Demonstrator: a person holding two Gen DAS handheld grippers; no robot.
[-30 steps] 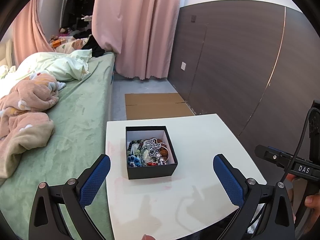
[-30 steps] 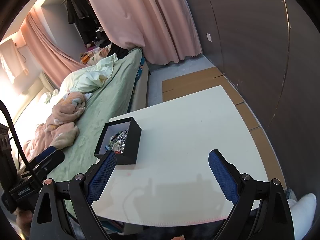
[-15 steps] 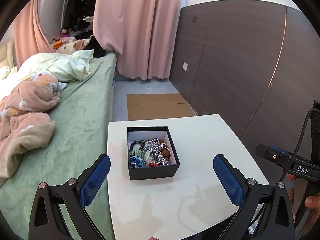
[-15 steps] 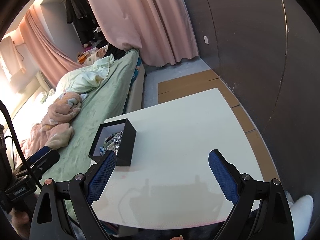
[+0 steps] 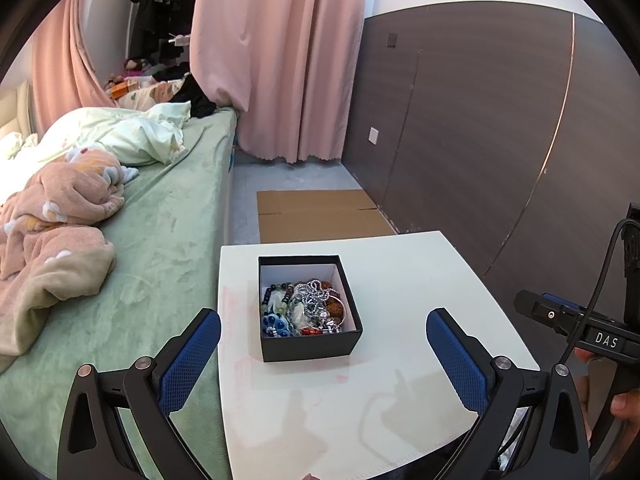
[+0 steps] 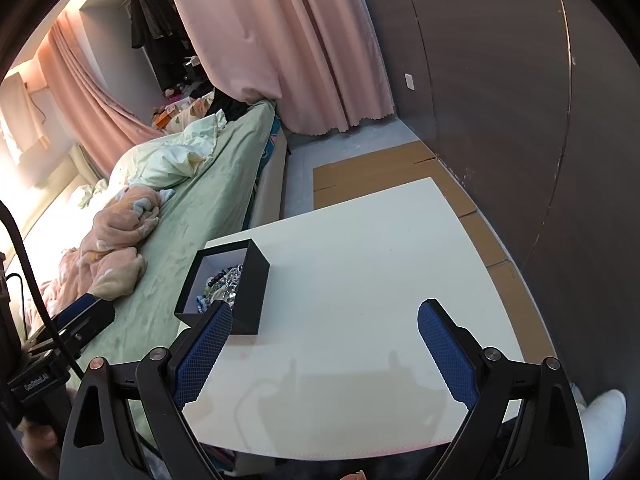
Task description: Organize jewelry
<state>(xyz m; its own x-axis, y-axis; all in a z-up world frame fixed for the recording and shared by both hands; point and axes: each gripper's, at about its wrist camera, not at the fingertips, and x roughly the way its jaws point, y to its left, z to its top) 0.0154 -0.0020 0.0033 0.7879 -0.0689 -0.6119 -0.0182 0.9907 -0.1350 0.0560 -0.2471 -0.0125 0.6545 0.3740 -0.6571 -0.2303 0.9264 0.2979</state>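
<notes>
The black box [image 5: 310, 312] of jewelry [image 5: 303, 309] sits on the white table [image 5: 400, 280], just ahead of the spread, empty left gripper [image 5: 323, 354]; the right gripper [image 6: 325, 350], likewise spread, hangs beside the box.

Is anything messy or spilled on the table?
Nothing has spilled. The jewelry is a tangled heap of beads and silver chain, all inside the black box. The white table has only faint pink smudges near the box.
</notes>
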